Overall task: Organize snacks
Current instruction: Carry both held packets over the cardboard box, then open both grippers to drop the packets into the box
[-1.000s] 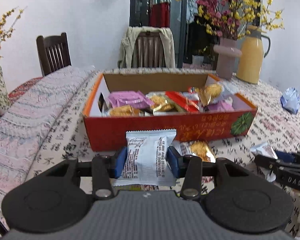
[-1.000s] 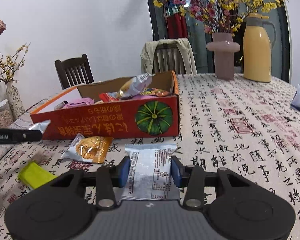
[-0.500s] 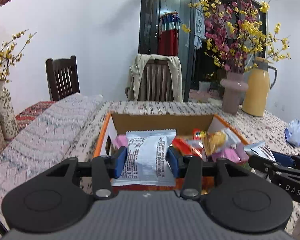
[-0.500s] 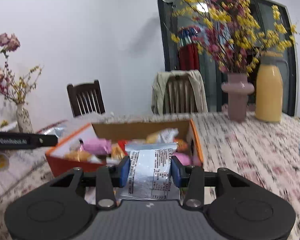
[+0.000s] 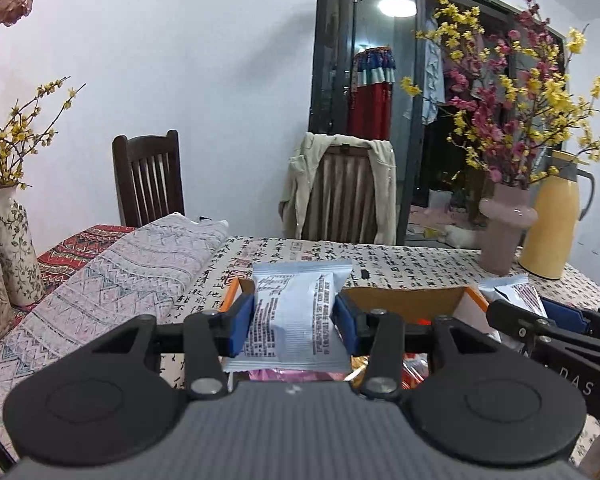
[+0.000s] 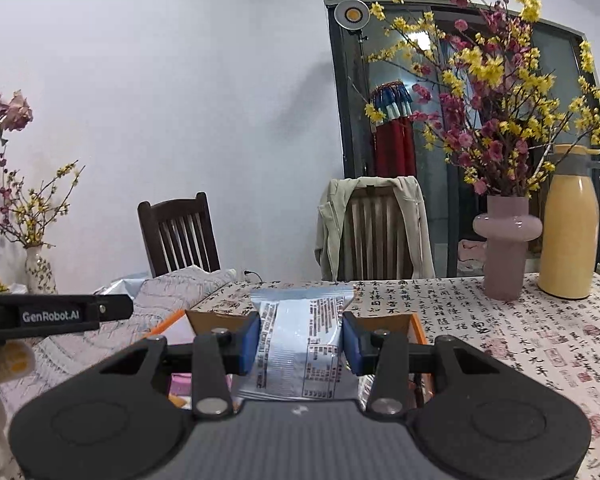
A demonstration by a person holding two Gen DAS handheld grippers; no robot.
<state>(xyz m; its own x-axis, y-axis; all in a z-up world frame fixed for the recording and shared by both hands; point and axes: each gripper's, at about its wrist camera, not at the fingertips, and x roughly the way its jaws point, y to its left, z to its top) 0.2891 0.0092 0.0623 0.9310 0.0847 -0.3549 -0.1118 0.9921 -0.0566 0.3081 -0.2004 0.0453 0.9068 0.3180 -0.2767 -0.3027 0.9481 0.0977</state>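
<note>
Snacks (image 5: pixel 414 370) in orange box (image 5: pixel 470 295) (mixed)

The worktop (image 6: pixel 480 320) is covered with a pale cloth printed with black calligraphy and red seals. On it stands an open orange cardboard box (image 5: pixel 404 300) holding wrapped snacks. Far right, a pink vase (image 6: pixel 506 246) of yellow and pink blossom stands just beside a yellow jug (image 6: pixel 570 224). On the left lies a folded patterned fabric (image 5: pixel 112 272), with a floral vase (image 5: pixel 14 240) near the edge
</note>
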